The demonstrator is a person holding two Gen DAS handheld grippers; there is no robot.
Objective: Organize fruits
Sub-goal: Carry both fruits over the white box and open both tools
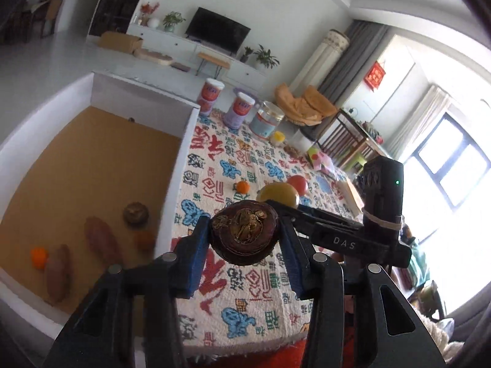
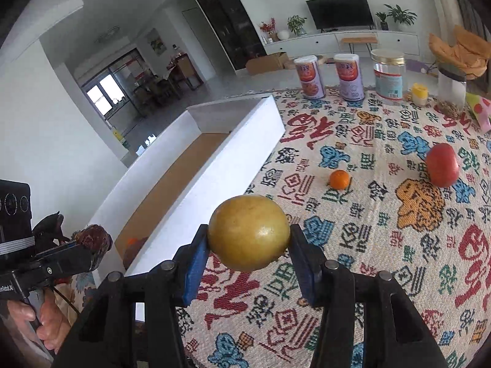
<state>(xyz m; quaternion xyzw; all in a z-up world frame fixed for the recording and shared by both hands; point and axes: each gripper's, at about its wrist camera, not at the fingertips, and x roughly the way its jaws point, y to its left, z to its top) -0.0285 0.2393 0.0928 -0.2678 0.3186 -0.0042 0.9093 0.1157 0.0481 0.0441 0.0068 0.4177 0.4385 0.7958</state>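
The left gripper [image 1: 244,234] holds a dark brown, wrinkled round fruit [image 1: 244,236] between its blue pads, the jaws drawn in to the fruit's width and pressing on both its sides. It hangs above the patterned tablecloth [image 1: 245,300], just beside the near corner of the white box [image 1: 147,92]. In the right wrist view the same gripper shows at the left edge, with a hand [image 2: 46,319] on its handle and the dark fruit at its tip.

The right gripper [image 2: 249,233] clamps a yellow-green apple [image 2: 249,233] the same way, its pads touching the apple left and right. It too is off the cloth, a little to the right of the box's long white wall.

Inside the box, on its brown floor, lie two sweet potatoes [image 1: 102,239], a small orange [image 1: 39,257], another dark round fruit [image 1: 136,214] and one blurred brownish piece I cannot tell apart.

Out on the cloth, well to the right of the box, sit a small orange [image 2: 339,179] and, farther right, a red apple [image 2: 442,165]. Beyond the box's far end, along the back edge of the cloth, stand two cans [image 2: 310,76] and a clear jar [image 2: 388,75] with a small yellow-capped bottle [image 2: 419,93] next to it.
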